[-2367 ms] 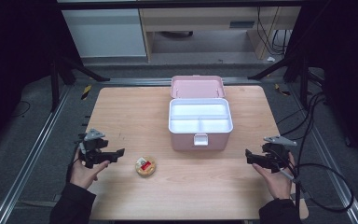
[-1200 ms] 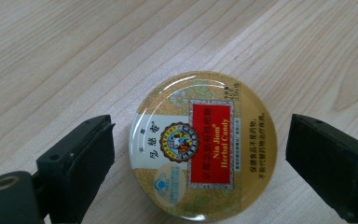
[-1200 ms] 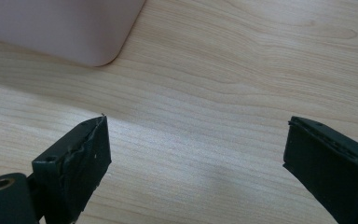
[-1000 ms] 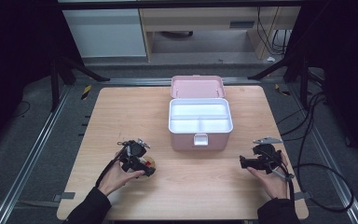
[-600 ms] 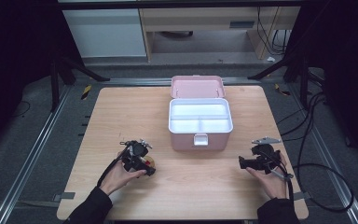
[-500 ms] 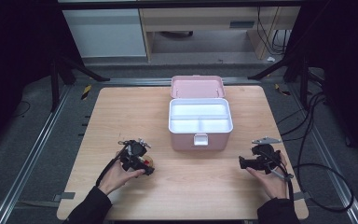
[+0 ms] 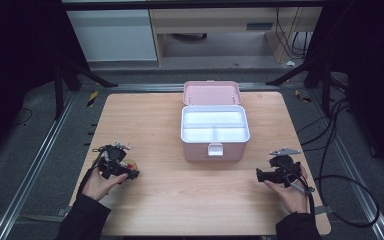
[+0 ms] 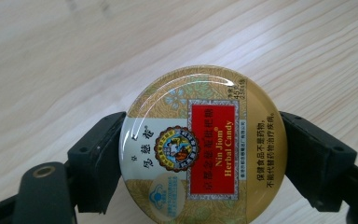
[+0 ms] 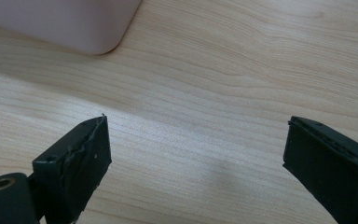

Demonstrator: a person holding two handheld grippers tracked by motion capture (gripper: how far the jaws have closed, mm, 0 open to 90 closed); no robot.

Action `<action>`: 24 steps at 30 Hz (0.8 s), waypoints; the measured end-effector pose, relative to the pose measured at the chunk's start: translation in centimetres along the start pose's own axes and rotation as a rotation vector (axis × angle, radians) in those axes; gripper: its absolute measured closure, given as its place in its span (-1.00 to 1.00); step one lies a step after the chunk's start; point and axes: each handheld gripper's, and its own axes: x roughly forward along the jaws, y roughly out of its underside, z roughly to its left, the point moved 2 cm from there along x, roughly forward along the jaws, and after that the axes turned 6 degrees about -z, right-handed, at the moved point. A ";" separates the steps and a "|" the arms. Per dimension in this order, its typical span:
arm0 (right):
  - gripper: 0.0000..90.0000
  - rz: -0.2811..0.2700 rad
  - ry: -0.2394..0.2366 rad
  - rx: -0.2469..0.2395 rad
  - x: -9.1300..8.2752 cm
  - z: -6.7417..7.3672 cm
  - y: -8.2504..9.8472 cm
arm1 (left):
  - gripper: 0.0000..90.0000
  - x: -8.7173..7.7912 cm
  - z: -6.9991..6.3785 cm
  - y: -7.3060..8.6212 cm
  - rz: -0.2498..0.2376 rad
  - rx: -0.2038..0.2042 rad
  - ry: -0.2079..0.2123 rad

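light: bright tabletop, dark surround | glare: tin lid [image 8: 204, 144] | focus: sharp

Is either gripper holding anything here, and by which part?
The left gripper clamps the round gold candy tin by opposite sides of its rim; the right gripper holds nothing.

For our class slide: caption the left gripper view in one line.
Left gripper clamps a round gold herbal candy tin above the wooden table.

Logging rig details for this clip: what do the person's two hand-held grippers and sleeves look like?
Both the left gripper and the right gripper are black, with two blocky black jaws. The right gripper carries a grey three-cornered plate on top and trails a black cable. The person wears dark long sleeves.
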 end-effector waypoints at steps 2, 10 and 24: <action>-0.82 0.000 -0.002 -0.004 0.0 0.1 0.0 | -0.56 -0.3 0.9 0.7 0.016 -0.014 -0.025; -0.81 -0.003 -0.010 -0.016 0.1 0.5 -0.1 | -0.56 -0.1 2.9 2.1 0.062 -0.047 -0.079; -0.84 -0.017 -0.018 -0.020 -0.1 0.4 -0.1 | -0.78 -0.1 3.4 2.2 0.064 -0.080 -0.055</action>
